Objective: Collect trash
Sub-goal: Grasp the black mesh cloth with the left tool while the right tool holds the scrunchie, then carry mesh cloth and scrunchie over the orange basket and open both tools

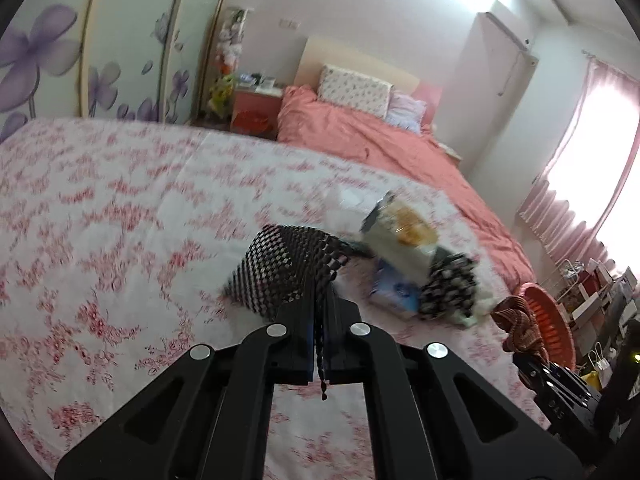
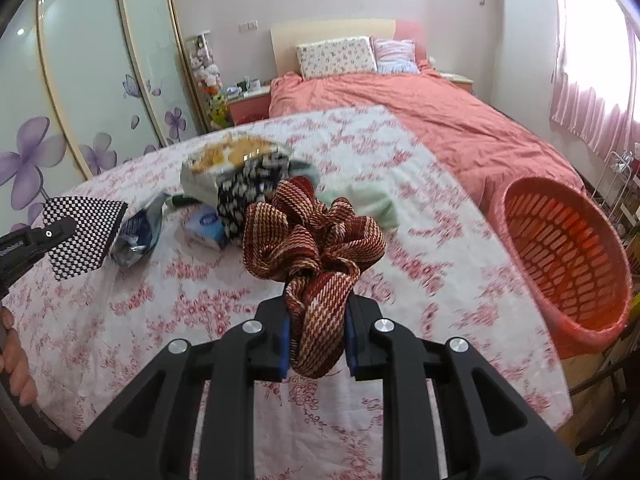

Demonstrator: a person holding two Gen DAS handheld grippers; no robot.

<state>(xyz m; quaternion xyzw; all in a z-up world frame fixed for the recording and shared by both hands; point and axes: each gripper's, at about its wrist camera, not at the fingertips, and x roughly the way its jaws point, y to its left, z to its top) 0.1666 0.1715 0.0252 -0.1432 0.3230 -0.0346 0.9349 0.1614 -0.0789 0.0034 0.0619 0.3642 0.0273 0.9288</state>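
1. Both tongs held cloth: the left gripper [image 1: 318, 300] had its jaws fully closed on the edge of a black-and-white checkered fabric piece [image 1: 280, 268], and the right gripper [image 2: 316, 320] was clamped around a bunched red-and-cream striped woven cloth [image 2: 308, 240].
2. Both cloths hung just above the round table covered in a white cloth with red floral print [image 2: 120, 320].
3. In the right wrist view, the table's curved edge ran from 1 o'clock down to 4 o'clock, and an orange slatted plastic basket [image 2: 568, 256] stood tilted just beyond it at 3 o'clock, mouth toward the table.
4. The cloth-covered table surface at 6 to 8 o'clock lay bare and open.
5. The trash sat at 11 o'clock of the striped cloth: a crumpled snack bag with an orange food picture [image 2: 228, 160], a blue-and-white tissue packet [image 2: 206, 230] and a shiny blue wrapper [image 2: 138, 236].
6. A black floral-print fabric [image 2: 248, 188] lay against the snack bag, and a pale green cloth [image 2: 372, 204] lay at 1 o'clock.
7. A bed with a salmon-pink cover [image 2: 440, 120] filled the room at 12 to 2 o'clock.
8. A hand [image 2: 16, 356] showed at 8 o'clock.
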